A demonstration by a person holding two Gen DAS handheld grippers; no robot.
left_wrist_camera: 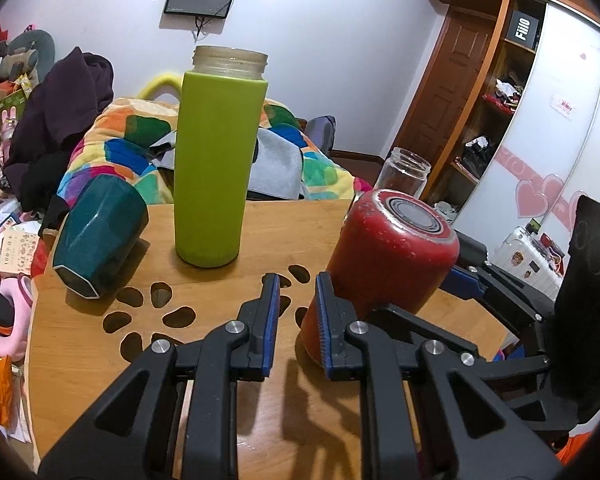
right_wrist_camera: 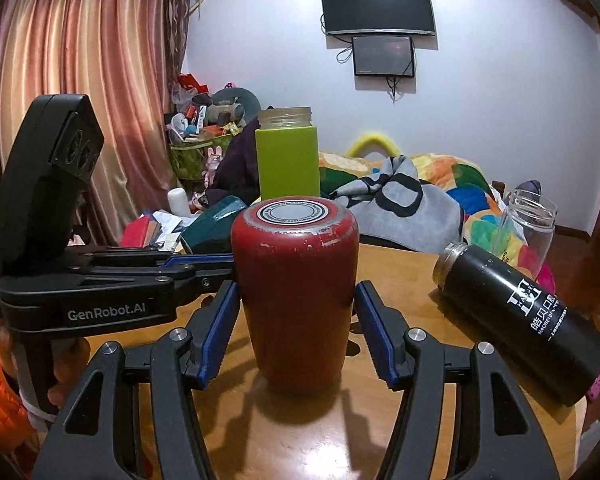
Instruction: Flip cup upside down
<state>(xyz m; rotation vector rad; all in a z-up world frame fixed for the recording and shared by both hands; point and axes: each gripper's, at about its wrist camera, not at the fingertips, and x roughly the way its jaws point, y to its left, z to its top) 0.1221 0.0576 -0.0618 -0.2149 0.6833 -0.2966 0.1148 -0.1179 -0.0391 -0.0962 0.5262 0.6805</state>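
Red cup (right_wrist_camera: 296, 296), paint chipped, stands on the tabletop (right_wrist_camera: 400, 280) base-up, mouth down, long axis vertical. Right tool (right_wrist_camera: 296, 320) is spread around it, pads not touching; left tool (left_wrist_camera: 296, 320) is also spread, just beside it. Green bottle (left_wrist_camera: 218, 160) and glass jar (left_wrist_camera: 404, 172) stand lidless; teal cup (left_wrist_camera: 100, 236) and black flask (right_wrist_camera: 520, 320) lie sideways.

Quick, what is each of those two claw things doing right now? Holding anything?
Left gripper: open, holding nothing, right beside the red cup.
Right gripper: open around the upside-down red cup, fingers apart from its sides.
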